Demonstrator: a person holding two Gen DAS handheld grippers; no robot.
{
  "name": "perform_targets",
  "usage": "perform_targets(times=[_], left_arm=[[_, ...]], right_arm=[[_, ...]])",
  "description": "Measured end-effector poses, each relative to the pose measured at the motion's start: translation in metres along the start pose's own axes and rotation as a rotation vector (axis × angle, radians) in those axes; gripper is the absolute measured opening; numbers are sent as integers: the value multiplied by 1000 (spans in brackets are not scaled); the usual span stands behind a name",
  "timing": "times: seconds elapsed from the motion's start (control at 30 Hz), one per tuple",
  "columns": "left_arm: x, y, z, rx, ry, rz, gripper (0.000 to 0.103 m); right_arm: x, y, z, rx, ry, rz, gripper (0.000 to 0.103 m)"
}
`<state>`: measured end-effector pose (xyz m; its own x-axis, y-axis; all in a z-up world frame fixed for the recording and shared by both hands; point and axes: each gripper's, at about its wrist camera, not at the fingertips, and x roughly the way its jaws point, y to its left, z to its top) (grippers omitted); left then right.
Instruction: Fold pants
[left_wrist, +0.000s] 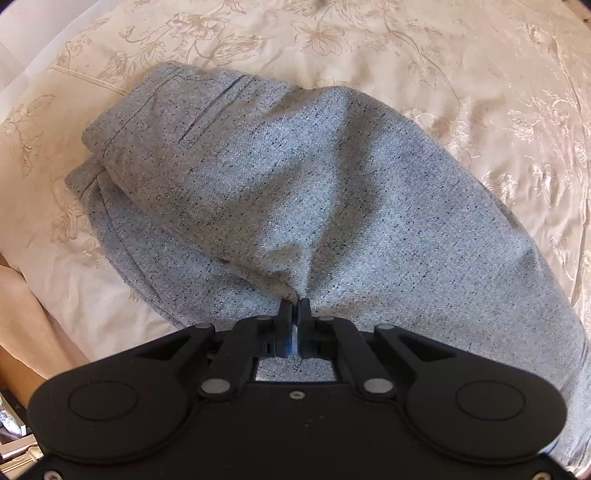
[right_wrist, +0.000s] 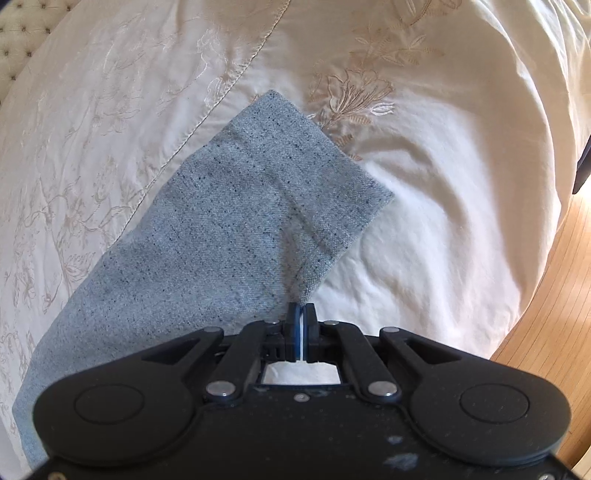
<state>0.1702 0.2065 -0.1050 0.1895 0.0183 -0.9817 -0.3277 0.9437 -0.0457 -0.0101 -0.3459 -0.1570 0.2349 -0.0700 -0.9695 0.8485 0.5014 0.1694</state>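
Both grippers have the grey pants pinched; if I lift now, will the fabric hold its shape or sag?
Likely sag: the pants already tent up to the left gripper. The hem looks thicker, perhaps holding straighter.

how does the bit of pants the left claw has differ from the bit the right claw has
The left claw is shut on a bunched tuck of the grey pants at the wide upper part, near the pocket slit. The right claw is shut on the corner of the leg hem, where the cloth lies flat and narrow. The upper part is rumpled and layered; the hem end is smooth. Both rest on the cream embroidered bedspread.
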Motion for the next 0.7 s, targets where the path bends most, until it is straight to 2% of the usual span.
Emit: perform_targets(times=[0.1,0.2,0.33,0.43,0.5,0.63,0.67,0.7], left_arm=[[-4,0,-1,-1,3,-3,3],[0,-4,-1,12,11,13,3],[2,-5,-1,0,12,19,3],[1,-4,3,-15,12,17,3],[0,-4,7,-24,9,14,3],[-2,-9,10,-11,7,30,3],[-1,-10,10,-8,5,34,3],[-1,-10,10,-8,4,37,3]], right_arm=[[-16,-1,1,-58,-64,-18,1],[-21,-8,5,-48,-58,0,3],[-22,-33,13,125,-99,70,21],[-20,-46,20,243,-115,118,23],[-12,-44,26,247,-95,96,24],[-3,-42,31,178,-57,56,24],[-1,-41,33,157,-58,37,23],[0,-41,35,142,-74,-22,18]])
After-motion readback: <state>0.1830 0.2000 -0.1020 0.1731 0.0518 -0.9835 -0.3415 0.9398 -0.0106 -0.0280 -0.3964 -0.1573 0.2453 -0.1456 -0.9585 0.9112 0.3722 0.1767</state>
